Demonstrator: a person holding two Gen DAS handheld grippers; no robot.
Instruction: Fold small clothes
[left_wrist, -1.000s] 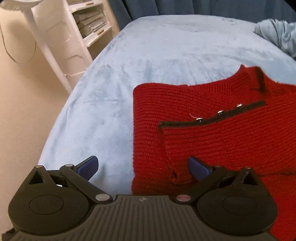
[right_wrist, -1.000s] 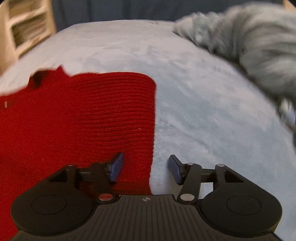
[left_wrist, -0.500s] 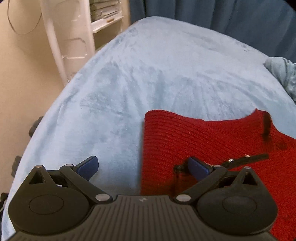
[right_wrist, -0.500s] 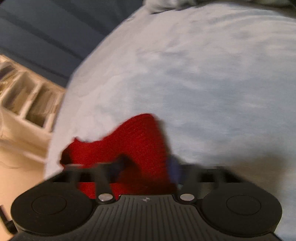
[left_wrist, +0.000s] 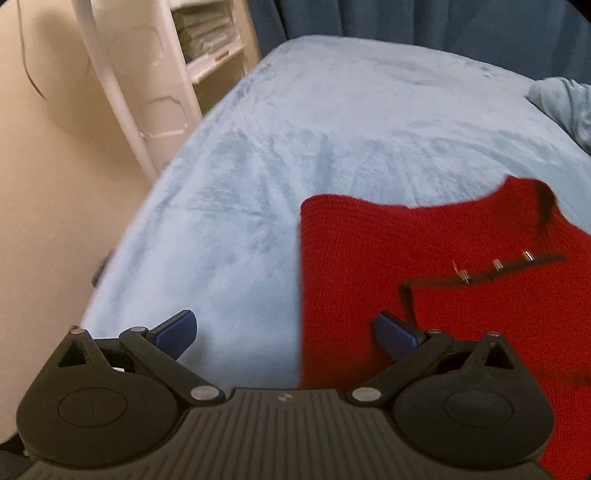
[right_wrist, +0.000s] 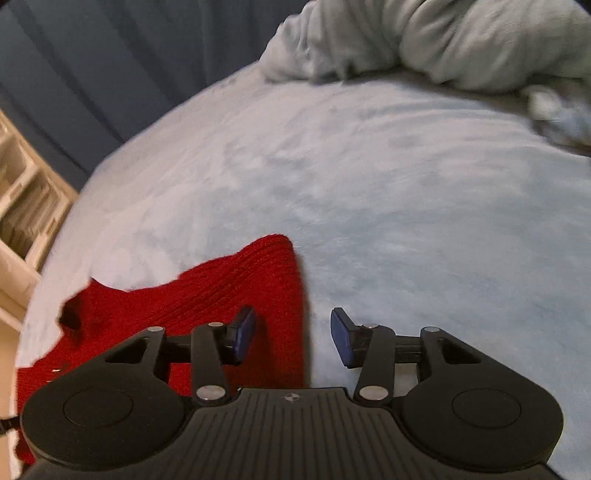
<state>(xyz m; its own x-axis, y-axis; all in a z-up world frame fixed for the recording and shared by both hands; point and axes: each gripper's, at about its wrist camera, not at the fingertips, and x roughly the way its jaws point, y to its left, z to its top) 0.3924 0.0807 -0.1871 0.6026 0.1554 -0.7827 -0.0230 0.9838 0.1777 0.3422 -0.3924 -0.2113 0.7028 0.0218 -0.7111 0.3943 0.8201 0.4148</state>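
Now, what we see:
Red knit sweater (left_wrist: 424, 280): flat on the light-blue blanket (left_wrist: 295, 155), lower right of frame (lower left in the right view (right_wrist: 229, 288)).
Left gripper (left_wrist: 286, 330): released, straddling its left edge.
Right gripper (right_wrist: 293, 334): released, straddling its right edge.

A light blue plush blanket (left_wrist: 295, 147) covers the bed. At its far right lies a bunched pale blue cover (right_wrist: 461, 40). A dark blue curtain (left_wrist: 443, 22) hangs behind. To the left stand a white shelf unit (left_wrist: 210, 37) and a white stand (left_wrist: 122, 92).
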